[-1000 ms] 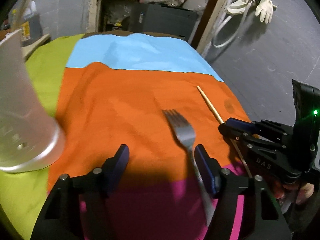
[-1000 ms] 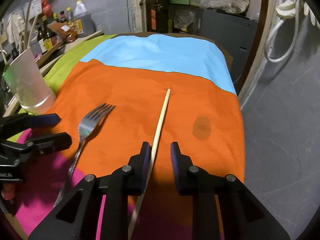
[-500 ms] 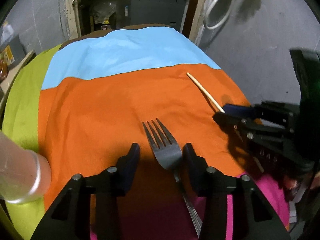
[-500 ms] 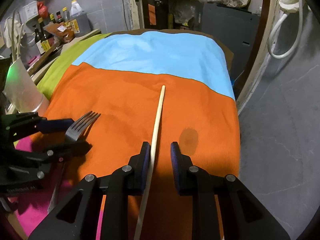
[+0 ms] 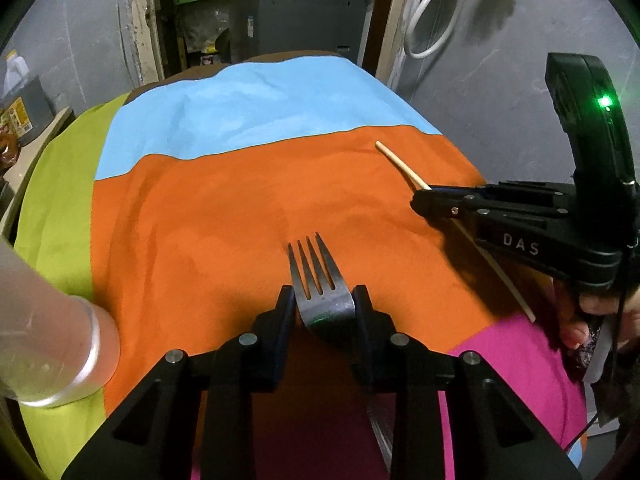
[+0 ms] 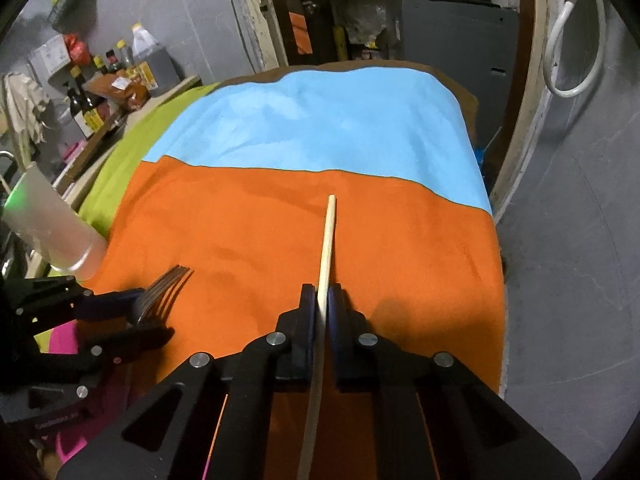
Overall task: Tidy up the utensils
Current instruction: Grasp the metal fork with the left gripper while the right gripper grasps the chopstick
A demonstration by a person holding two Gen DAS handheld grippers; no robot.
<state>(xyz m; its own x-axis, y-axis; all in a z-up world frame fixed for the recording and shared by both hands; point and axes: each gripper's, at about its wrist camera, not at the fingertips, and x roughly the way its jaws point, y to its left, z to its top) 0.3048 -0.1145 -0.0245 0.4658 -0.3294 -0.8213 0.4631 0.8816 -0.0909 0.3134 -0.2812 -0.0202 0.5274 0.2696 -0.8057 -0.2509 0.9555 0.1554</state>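
My left gripper point(image 5: 323, 300) is shut on a metal fork point(image 5: 316, 276), pinching its head; the tines point forward over the orange cloth. The fork also shows in the right wrist view point(image 6: 162, 286), held by the left gripper point(image 6: 132, 316). My right gripper point(image 6: 323, 300) is shut on a wooden chopstick point(image 6: 327, 236) that runs forward between its fingers. In the left wrist view the chopstick point(image 5: 400, 166) sticks out past the right gripper point(image 5: 420, 200). A frosted plastic cup point(image 5: 44, 328) stands at the left on the green cloth; it also shows in the right wrist view point(image 6: 44, 224).
The table carries a cloth with orange point(image 5: 224, 208), light blue point(image 5: 248, 108), green point(image 5: 56, 168) and pink point(image 5: 512, 368) panels. Bottles point(image 6: 84, 108) crowd a shelf beyond the left edge. A grey wall and floor point(image 6: 580, 240) lie past the right edge.
My left gripper has closed onto the fork's head and lifted it. My right gripper has closed onto the chopstick and raised it off the cloth.
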